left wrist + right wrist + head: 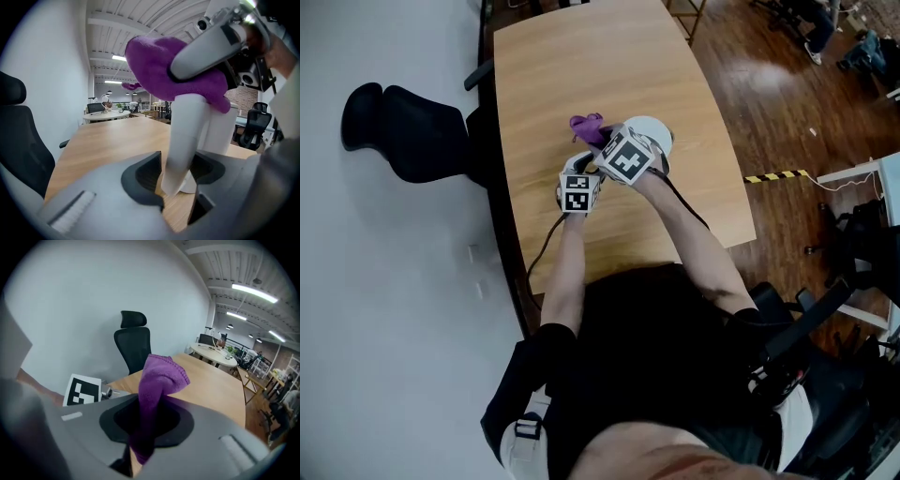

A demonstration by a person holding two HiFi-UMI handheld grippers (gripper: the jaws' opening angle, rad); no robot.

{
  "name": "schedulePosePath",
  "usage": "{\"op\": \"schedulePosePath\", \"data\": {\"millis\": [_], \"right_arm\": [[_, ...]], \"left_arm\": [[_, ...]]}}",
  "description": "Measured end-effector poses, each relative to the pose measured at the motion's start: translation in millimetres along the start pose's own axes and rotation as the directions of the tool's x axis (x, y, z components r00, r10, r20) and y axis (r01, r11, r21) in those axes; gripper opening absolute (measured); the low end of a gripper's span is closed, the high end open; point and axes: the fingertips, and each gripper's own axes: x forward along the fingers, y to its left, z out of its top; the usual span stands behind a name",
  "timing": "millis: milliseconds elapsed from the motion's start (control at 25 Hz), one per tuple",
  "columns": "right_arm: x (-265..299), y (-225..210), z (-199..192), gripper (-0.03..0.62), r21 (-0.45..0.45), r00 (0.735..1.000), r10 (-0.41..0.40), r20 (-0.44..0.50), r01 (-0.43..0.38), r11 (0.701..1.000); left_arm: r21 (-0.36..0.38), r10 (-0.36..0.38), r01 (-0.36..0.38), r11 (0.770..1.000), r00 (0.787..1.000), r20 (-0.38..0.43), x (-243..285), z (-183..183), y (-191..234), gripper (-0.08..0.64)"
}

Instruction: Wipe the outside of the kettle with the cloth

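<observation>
left gripper (pixel 180 180) slack around the white kettle's (pixel 187 136) handle, mid table (pixel 581 56). right gripper (pixel 143 432) clenched on the purple cloth (pixel 159 376), at the kettle's nine o'clock.

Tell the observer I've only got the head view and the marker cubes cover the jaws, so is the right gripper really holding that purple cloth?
Observer: Yes. In the right gripper view the right gripper has the purple cloth pinched between its jaws, with a fold sticking up above them.
Operator: And the left gripper?
Observer: The left gripper has its jaws wide apart, with the white handle of the kettle standing between them.
Operator: Where is the cloth on the kettle?
Observer: The left gripper view shows it bunched over the top of the kettle, above the handle.
</observation>
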Motion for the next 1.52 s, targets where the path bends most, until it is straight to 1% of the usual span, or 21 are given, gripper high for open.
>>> {"op": "schedulePosePath", "data": {"millis": [120, 240, 440, 640, 720, 840, 920, 1000, 1040, 1080, 1160, 1240, 1320, 1400, 1480, 1520], "right_arm": [[-8, -16, -12, 0.058, 0.032, 0.999, -0.030, 0.013, 0.030, 0.999], [-24, -42, -29, 0.058, 0.103, 0.995, -0.079, 0.055, 0.073, 0.992], [-59, -86, -59, 0.058, 0.206, 0.982, -0.162, 0.100, 0.139, 0.969], [-83, -112, -83, 0.058, 0.279, 0.968, -0.213, 0.133, 0.170, 0.945], [-94, -129, -93, 0.058, 0.311, 0.963, -0.230, 0.136, 0.179, 0.933], [-107, -152, -113, 0.058, 0.357, 0.958, -0.266, 0.107, 0.213, 0.909], [-109, -149, -115, 0.058, 0.369, 0.951, -0.292, 0.099, 0.237, 0.899], [-110, -134, -96, 0.058, 0.357, 0.944, -0.304, 0.131, 0.241, 0.903], [-111, -128, -80, 0.058, 0.341, 0.943, -0.293, 0.155, 0.228, 0.912], [-112, -124, -62, 0.058, 0.320, 0.946, -0.270, 0.179, 0.203, 0.925], [-107, -112, -28, 0.058, 0.261, 0.958, -0.196, 0.210, 0.139, 0.955], [-85, -89, -5, 0.058, 0.184, 0.971, -0.127, 0.201, 0.090, 0.979], [-55, -66, 0, 0.058, 0.106, 0.985, -0.081, 0.149, 0.066, 0.992], [-31, -55, -10, 0.058, 0.048, 0.995, -0.061, 0.074, 0.058, 0.997], [-22, -58, -21, 0.058, 0.026, 0.998, -0.063, 0.030, 0.062, 0.998], [-21, -63, -24, 0.058, 0.031, 0.997, -0.065, 0.029, 0.065, 0.997]], "left_arm": [[-0.006, -0.005, 0.005, 1.000, 1.000, 0.011, 2, 0, -1, 0.512], [-0.008, -0.011, 0.011, 1.000, 1.000, 0.015, 3, -3, -1, 0.512], [-0.005, 0.000, 0.000, 1.000, 1.000, -0.013, 7, -10, 0, 0.503], [-0.013, 0.014, -0.014, 1.000, 0.999, -0.033, 9, -19, -1, 0.502], [-0.005, 0.019, -0.019, 1.000, 0.999, -0.042, 12, -13, -6, 0.500], [0.011, 0.027, -0.027, 1.000, 0.998, -0.058, 14, -11, -8, 0.497], [0.014, 0.027, -0.026, 1.000, 0.998, -0.051, 8, -18, -2, 0.489], [0.009, 0.019, -0.018, 1.000, 0.999, -0.033, 0, -27, 6, 0.489], [0.005, 0.014, -0.014, 1.000, 1.000, -0.027, -1, -26, 6, 0.492], [-0.001, 0.010, -0.010, 1.000, 1.000, -0.024, 0, -21, 5, 0.495], [-0.012, 0.007, -0.007, 1.000, 1.000, -0.027, 2, -9, -1, 0.505], [-0.019, 0.006, -0.007, 1.000, 1.000, -0.025, -4, -5, -2, 0.505], [-0.024, 0.011, -0.012, 1.000, 1.000, -0.016, -12, -7, -3, 0.506], [-0.029, 0.023, -0.023, 0.999, 1.000, -0.005, -20, -6, -7, 0.505], [-0.030, 0.035, -0.035, 0.999, 0.999, 0.004, -25, -2, -10, 0.505], [-0.029, 0.039, -0.039, 0.999, 0.999, 0.007, -27, 0, -10, 0.505]]}}
